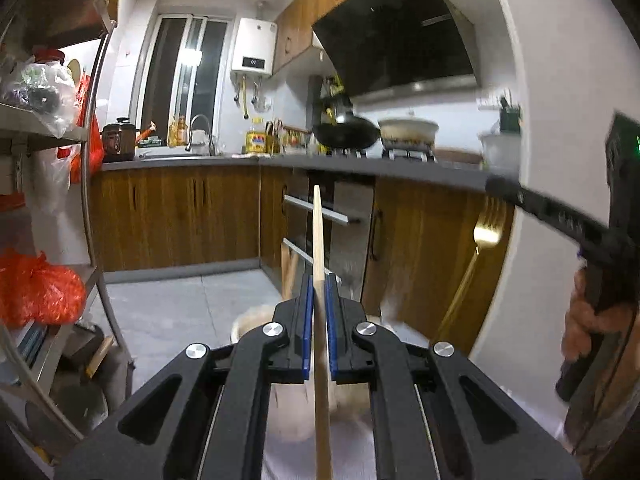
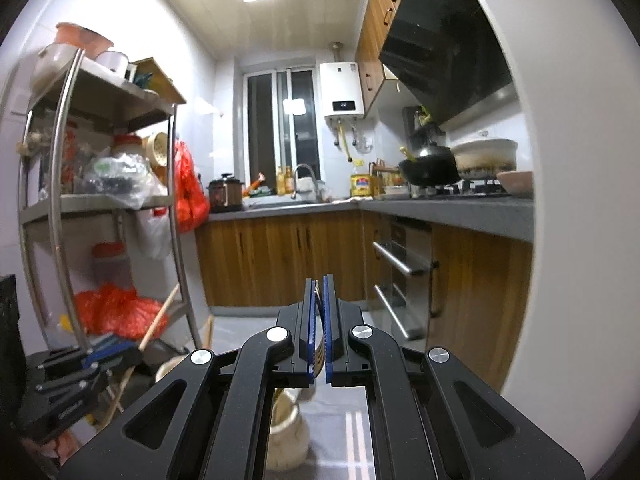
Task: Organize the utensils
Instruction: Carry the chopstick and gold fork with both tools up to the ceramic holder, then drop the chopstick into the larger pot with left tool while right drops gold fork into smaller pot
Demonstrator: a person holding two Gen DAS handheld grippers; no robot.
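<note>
The left tool (image 1: 319, 280) was clenched on a long pale wooden chopstick (image 1: 318, 236), which ran straight out between its blue pads toward the dark grey desk (image 1: 240, 162). The right tool (image 2: 319, 284) was clamped on a gold metal fork (image 1: 486, 228), its tines hanging below a black finger in the left wrist view. Both utensils were held in the air over a cream ceramic jar (image 2: 286, 440) standing on the floor. Judging by this, the step in hand was carrying the pieces to their holder; doing it well probably meant keeping both grips firm, tilting each utensil tip-down, and lowering them one after another so they would not collide.
</note>
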